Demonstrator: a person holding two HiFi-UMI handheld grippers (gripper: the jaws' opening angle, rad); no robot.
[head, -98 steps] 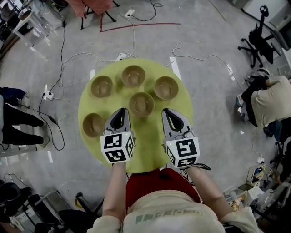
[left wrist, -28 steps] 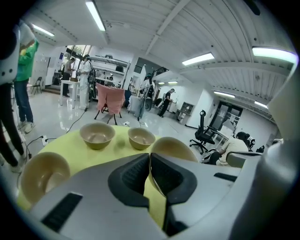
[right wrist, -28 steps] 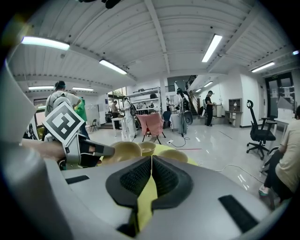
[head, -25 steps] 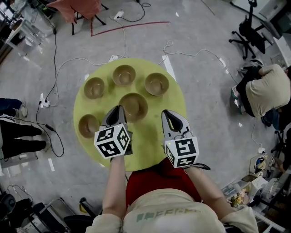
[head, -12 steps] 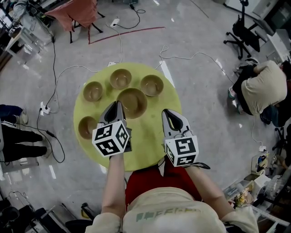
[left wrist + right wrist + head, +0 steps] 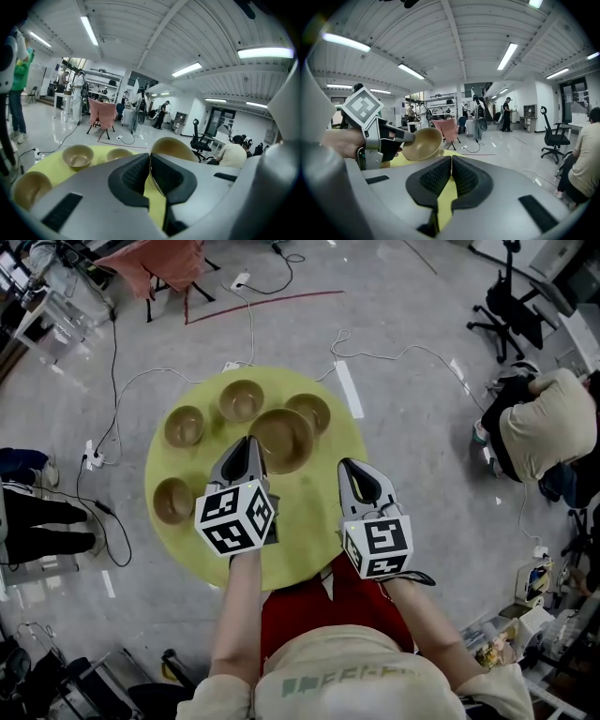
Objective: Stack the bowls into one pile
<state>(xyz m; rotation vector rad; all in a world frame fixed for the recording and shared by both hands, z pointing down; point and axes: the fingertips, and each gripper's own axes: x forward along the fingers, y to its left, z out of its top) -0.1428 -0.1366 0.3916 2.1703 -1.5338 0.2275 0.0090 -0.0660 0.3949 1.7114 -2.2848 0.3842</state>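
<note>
Head view shows a round table (image 6: 309, 549) and five bowls. The left gripper (image 6: 249, 446) is clamped on the near rim of the held bowl (image 6: 281, 439), which hangs tilted above the table's middle and, seen from above, overlaps the right bowl (image 6: 317, 407) near the far right edge. In the left gripper view the jaws pinch that rim, with the bowl's wall rising just past them. The far bowl (image 6: 241, 399) sits at the far edge, the far-left bowl (image 6: 185, 426) beside it, and the left bowl (image 6: 174, 500) at the left edge. The right gripper (image 6: 353, 470) hovers over the table's right side. Its own view shows the jaws pressed together with nothing between them.
</note>
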